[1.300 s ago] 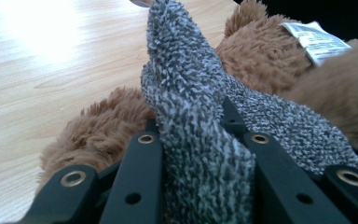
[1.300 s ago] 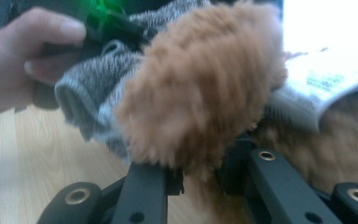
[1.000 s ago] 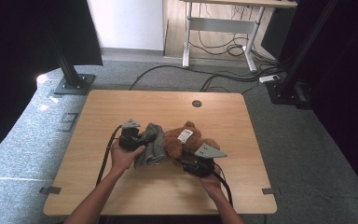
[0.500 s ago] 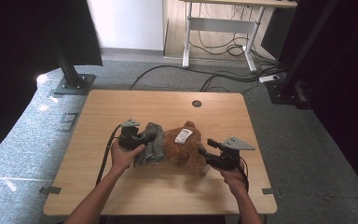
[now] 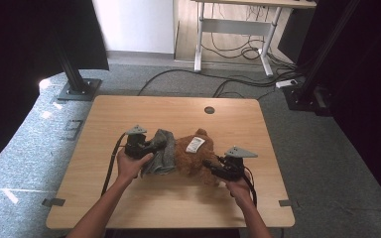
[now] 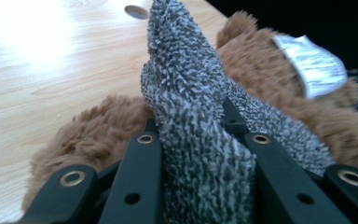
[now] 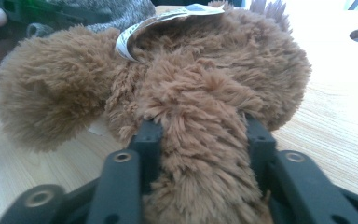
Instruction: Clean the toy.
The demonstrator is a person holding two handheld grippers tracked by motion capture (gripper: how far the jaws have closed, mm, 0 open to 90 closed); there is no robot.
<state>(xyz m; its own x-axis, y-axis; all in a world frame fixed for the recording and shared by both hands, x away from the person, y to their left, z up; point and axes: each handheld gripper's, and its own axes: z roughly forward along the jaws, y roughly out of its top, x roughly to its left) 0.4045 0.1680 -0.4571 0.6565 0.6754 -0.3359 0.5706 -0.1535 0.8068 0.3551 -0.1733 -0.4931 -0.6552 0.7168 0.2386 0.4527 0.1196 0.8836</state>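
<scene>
From the high view, a brown plush toy lies at the centre of the frame on a light wooden table, a grey knitted garment bunched at its left end. The left gripper is clamped on that grey fabric; the right gripper, at the toy's lower right, has just been closing, with brown fur between its jaws. The garment looks only partly worked onto or off the toy, which of the two cannot be told, so the job appears to be midway. A white label lies on top of the plush. Around the table: grey carpet, black stand bases, loose cables and a white-legged desk at the upper edge.

In the left gripper view, the black jaws pinch a ridge of speckled grey garment rising up the middle, brown toy behind it and the label at upper right.

In the right gripper view, the jaws squeeze a limb of the toy at centre bottom; the label curls at the top, bare tabletop at right.
</scene>
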